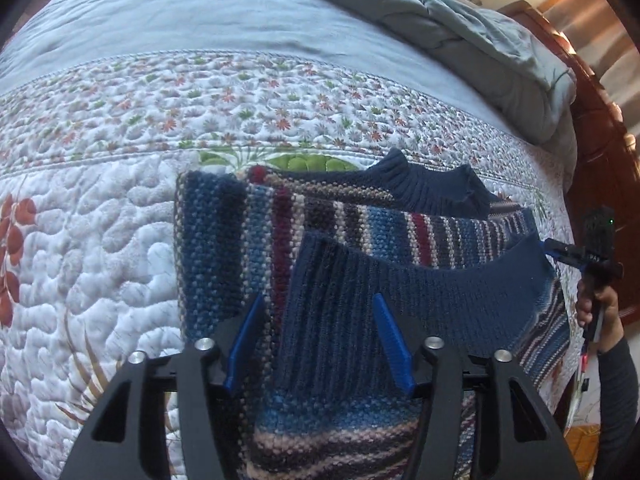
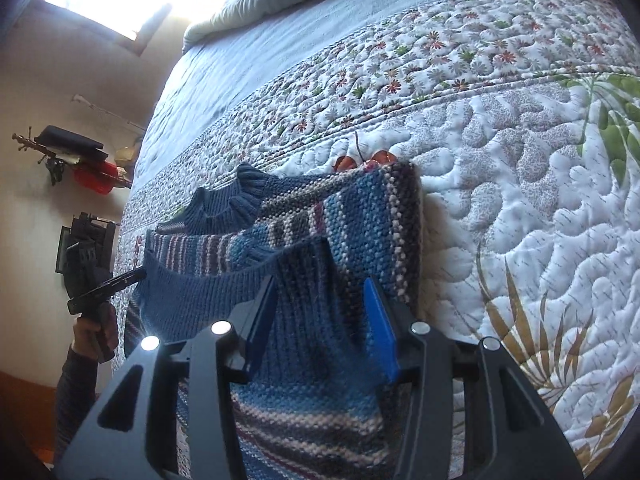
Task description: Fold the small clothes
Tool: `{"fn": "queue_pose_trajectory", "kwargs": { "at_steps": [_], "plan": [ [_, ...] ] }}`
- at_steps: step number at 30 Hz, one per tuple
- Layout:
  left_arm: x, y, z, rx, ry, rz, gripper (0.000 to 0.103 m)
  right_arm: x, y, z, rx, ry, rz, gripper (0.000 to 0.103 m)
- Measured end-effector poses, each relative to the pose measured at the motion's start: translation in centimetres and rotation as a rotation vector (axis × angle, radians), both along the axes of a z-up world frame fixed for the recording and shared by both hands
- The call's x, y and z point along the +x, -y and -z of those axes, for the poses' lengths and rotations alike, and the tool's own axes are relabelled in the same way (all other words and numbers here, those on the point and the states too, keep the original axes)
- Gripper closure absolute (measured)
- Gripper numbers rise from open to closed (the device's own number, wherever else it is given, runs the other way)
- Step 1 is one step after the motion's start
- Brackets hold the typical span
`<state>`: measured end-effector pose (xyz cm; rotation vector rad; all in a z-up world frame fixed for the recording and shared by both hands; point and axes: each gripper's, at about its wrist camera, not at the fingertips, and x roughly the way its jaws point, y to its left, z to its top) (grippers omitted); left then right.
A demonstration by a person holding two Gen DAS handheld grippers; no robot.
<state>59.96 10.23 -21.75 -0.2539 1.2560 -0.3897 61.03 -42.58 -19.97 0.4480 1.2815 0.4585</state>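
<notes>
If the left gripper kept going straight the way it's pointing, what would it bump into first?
Most likely the striped sweater. The left gripper points down at its dark blue ribbed hem, which lies between the open jaws. The quilt is underneath. Depth is hard to judge.

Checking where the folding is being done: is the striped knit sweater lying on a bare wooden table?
No, the striped sweater lies on a quilted floral bedspread covering a bed.
</notes>
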Motion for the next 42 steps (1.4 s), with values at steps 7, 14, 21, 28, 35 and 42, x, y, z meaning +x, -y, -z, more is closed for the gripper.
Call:
{"fn": "queue_pose_trajectory", "kwargs": {
  "at_steps": [7,14,21,28,35,42],
  "plan": [
    [-0.1,0.6,-1.0,0.006,0.039,0.03,0.087,-0.2,-0.3,-0.4,-0.009,0.018,-0.062,0.063],
    [-0.2,0.7,-0.4,-0.029,0.044,0.013,0.079,-0.5,-1.3,-0.1,-0.06,0.04,-0.098,0.072],
    [-1.8,0.2,-2.0,-0.037,0.132,-0.01,0.095,-1.4,-1.6,-1.5,-0.096,0.115,-0.1,0.094],
    [-4.3,-1.0,-8.7,-0.08,0.296,-0.029,0.095,-3.8,-1.4,-7.5,-0.091,0.251,-0.083,0.095],
    [-3.3,-2.1,-15.3,-0.105,0.423,-0.047,0.095,-2.9,-1.7,-13.0,-0.102,0.387,0.001,0.095],
    [2.7,-0.7,-12.2,-0.029,0.355,-0.092,0.095,2.5,-3.3,-9.9,-0.187,0.318,0.074,0.095]
  ]
}}
